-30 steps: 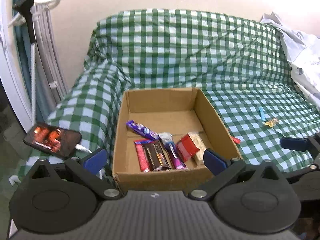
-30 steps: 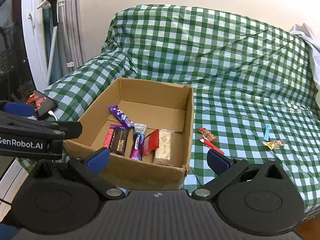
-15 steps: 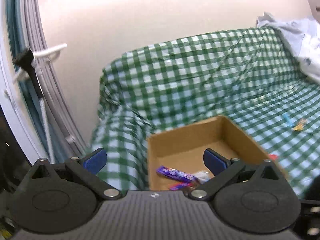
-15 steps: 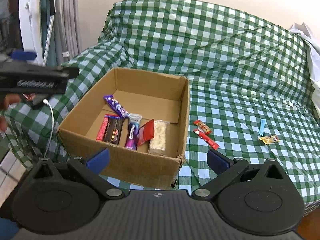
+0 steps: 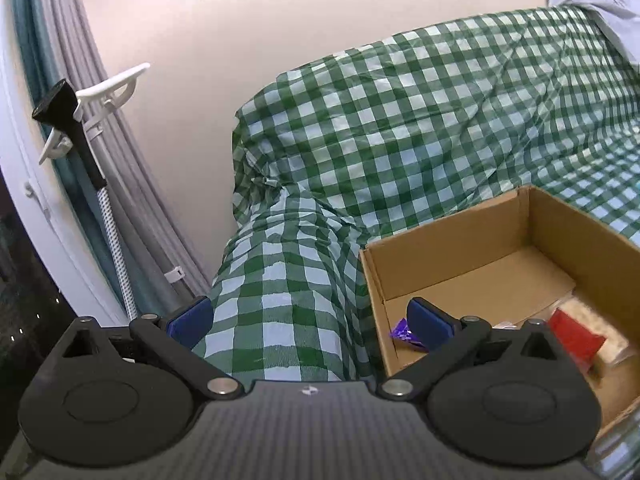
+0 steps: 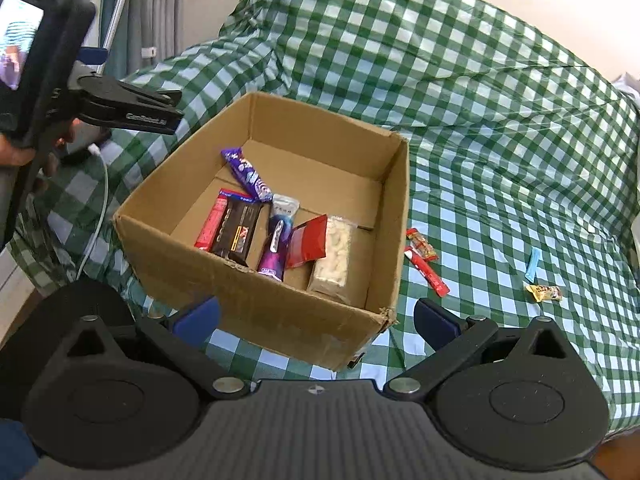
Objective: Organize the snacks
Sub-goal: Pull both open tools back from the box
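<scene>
The left gripper [image 5: 308,318] and the right gripper [image 6: 316,318] are showing matching builds: ribbed black bodies, two round black discs, silver pivot screws, black linkage arms, blue finger pads [image 6: 434,322]. Seen from the right wrist, the left unit is displaying white lettering on its side and carrying a lit screen [image 6: 16,46].

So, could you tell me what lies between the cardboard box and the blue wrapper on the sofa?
In the right wrist view, two red snack sticks lie between the cardboard box and the blue wrapper.
</scene>
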Demonstrator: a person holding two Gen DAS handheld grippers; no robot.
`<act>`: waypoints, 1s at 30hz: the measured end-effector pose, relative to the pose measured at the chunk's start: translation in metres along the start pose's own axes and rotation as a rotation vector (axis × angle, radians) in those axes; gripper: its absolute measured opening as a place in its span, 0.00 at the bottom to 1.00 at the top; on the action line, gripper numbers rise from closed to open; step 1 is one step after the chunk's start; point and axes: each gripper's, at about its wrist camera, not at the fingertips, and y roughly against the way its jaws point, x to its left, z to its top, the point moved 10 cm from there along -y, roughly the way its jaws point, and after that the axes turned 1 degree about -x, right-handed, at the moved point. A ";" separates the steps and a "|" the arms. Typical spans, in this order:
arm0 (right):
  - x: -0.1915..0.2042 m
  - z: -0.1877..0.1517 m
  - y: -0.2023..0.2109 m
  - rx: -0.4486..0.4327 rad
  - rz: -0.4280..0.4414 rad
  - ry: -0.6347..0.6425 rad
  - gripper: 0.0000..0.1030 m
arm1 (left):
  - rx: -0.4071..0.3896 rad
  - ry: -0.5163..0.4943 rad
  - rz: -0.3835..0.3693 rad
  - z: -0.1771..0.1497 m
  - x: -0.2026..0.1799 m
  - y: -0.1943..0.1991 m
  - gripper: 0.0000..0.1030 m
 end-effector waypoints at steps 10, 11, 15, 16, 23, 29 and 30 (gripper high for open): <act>0.006 -0.002 -0.013 0.042 -0.008 0.029 0.99 | 0.076 -0.017 0.001 -0.026 -0.005 -0.034 1.00; 0.006 -0.002 -0.014 0.045 -0.007 0.032 0.99 | 0.075 -0.020 0.002 -0.026 -0.005 -0.035 1.00; 0.005 -0.003 -0.016 0.051 -0.003 0.037 0.99 | 0.080 -0.020 -0.002 -0.024 -0.004 -0.041 1.00; 0.005 -0.003 -0.016 0.050 -0.004 0.036 0.99 | 0.086 -0.015 0.002 -0.023 -0.003 -0.041 1.00; 0.002 -0.002 -0.012 0.031 -0.003 0.013 0.99 | 0.090 0.073 -0.005 -0.011 0.004 -0.008 1.00; -0.005 0.002 0.004 -0.028 -0.006 -0.025 0.99 | 0.104 0.219 -0.049 0.007 0.001 0.044 1.00; -0.009 0.002 0.007 -0.040 -0.009 -0.038 0.99 | 0.099 0.239 -0.065 0.012 -0.002 0.053 1.00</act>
